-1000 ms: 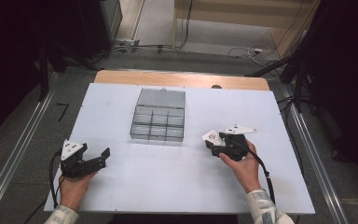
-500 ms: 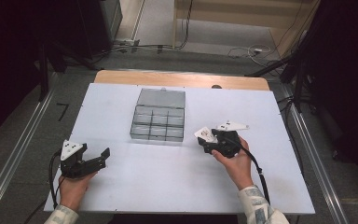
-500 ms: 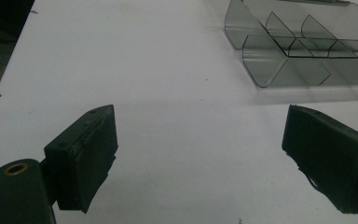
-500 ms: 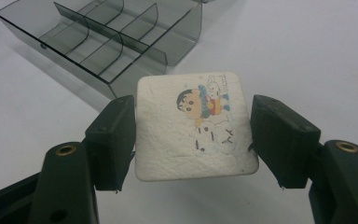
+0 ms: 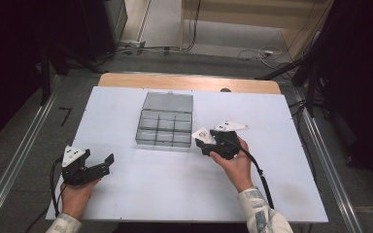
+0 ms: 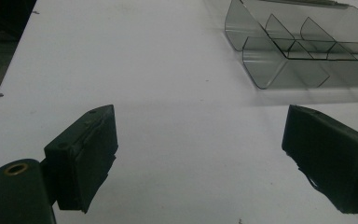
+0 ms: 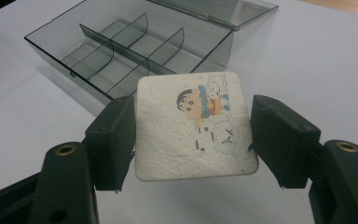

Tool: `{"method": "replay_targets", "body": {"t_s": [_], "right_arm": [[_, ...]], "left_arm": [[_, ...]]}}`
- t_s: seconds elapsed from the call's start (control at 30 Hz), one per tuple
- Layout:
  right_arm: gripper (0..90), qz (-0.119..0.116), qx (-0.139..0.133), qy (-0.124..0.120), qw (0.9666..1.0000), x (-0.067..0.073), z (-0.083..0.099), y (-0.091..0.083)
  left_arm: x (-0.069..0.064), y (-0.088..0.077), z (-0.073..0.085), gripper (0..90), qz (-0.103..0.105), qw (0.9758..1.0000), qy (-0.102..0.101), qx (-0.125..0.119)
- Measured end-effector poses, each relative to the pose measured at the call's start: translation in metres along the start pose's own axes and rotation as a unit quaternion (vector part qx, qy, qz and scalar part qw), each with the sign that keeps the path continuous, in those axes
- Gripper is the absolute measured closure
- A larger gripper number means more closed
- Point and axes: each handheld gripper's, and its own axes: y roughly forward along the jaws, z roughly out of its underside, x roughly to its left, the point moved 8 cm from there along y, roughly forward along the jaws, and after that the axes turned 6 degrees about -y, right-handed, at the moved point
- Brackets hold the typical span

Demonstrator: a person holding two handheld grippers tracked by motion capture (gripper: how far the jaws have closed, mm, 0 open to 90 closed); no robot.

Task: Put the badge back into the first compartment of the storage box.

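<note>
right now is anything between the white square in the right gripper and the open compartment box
Nothing visible. The right gripper holds the white square pad just short of the open box, with bare table between them.

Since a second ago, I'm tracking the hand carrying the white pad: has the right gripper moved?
Yes. The right gripper, shut on the white pad, has moved left, closer to the clear divided box.
</note>
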Motion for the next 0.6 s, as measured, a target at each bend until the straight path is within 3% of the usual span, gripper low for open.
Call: {"method": "replay_targets", "body": {"t_s": [0.6], "right_arm": [[31.1,-0.009,-0.001,-0.011,0.9999,0.018,-0.026,0.024]], "left_arm": [[0.000,-0.003,-0.001,10.6,0.004,1.0000,-0.004,0.001]]}}
